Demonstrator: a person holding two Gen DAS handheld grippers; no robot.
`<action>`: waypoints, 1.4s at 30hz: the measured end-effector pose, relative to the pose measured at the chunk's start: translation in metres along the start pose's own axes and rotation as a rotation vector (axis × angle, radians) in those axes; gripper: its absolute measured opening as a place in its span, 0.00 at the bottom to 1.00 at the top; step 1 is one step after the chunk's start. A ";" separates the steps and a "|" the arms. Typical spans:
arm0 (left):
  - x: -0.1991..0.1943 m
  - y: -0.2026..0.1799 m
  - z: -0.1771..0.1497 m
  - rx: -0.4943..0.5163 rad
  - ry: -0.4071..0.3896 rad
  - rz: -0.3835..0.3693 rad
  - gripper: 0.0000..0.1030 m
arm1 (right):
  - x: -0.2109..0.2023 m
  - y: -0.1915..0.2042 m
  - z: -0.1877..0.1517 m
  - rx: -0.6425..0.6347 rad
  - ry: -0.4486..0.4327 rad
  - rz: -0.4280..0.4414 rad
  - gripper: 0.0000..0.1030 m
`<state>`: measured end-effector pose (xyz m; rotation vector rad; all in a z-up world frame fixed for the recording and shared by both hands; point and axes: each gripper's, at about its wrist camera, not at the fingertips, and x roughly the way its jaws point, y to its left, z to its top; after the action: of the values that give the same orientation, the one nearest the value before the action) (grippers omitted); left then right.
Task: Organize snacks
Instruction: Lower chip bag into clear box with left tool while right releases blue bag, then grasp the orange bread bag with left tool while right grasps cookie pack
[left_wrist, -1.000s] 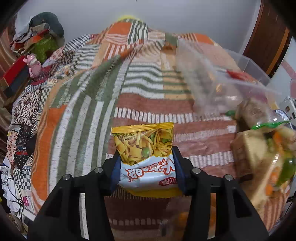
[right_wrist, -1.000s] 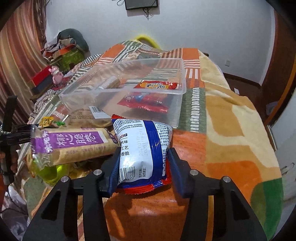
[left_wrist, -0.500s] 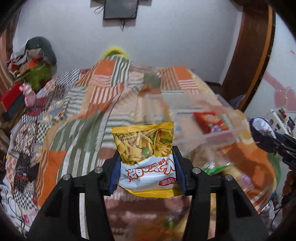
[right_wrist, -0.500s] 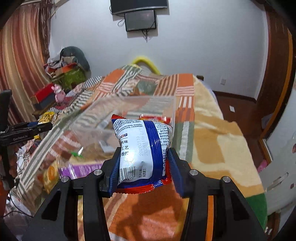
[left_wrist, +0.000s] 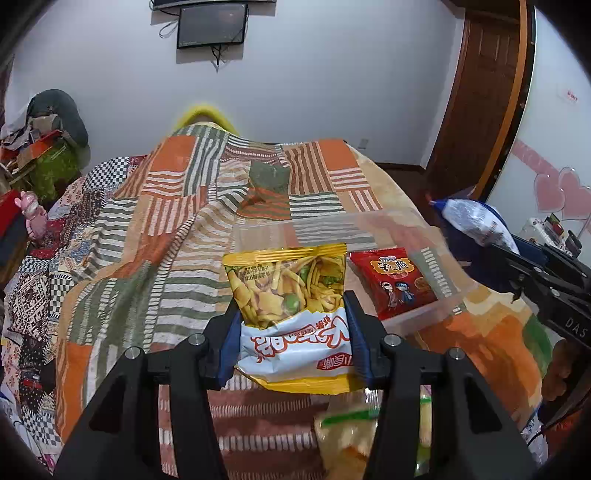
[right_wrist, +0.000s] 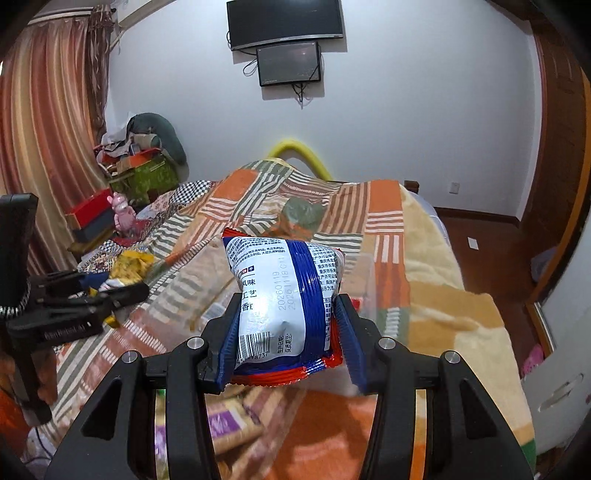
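Two packets are in hand. In the left wrist view, the left gripper (left_wrist: 293, 330) pinches a yellow snack bag (left_wrist: 291, 314) at lower centre; the clear bin (left_wrist: 448, 304), holding a red packet (left_wrist: 397, 282), sits right of centre. In the right wrist view, the right gripper (right_wrist: 284, 330) clamps a blue-and-white packet (right_wrist: 282, 299) at centre. Each should probably be carried over the bin rim before release, one at a time.

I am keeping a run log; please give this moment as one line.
left gripper: shut on yellow snack bag | right gripper: shut on blue snack bag | clear box: on bed, holds red packet
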<state>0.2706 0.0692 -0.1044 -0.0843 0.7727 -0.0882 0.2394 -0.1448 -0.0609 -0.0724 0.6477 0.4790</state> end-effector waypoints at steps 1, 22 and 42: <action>0.005 -0.001 0.001 0.001 0.006 -0.002 0.49 | 0.005 0.001 0.001 -0.003 0.005 0.002 0.44; 0.076 -0.004 0.010 0.005 0.128 -0.027 0.51 | 0.076 0.006 -0.009 -0.015 0.210 0.038 0.50; -0.061 0.015 -0.025 0.009 0.016 0.043 0.63 | -0.035 0.013 -0.016 -0.033 0.092 0.055 0.61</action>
<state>0.2098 0.0893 -0.0814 -0.0586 0.7896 -0.0511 0.2007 -0.1507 -0.0518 -0.1089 0.7330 0.5421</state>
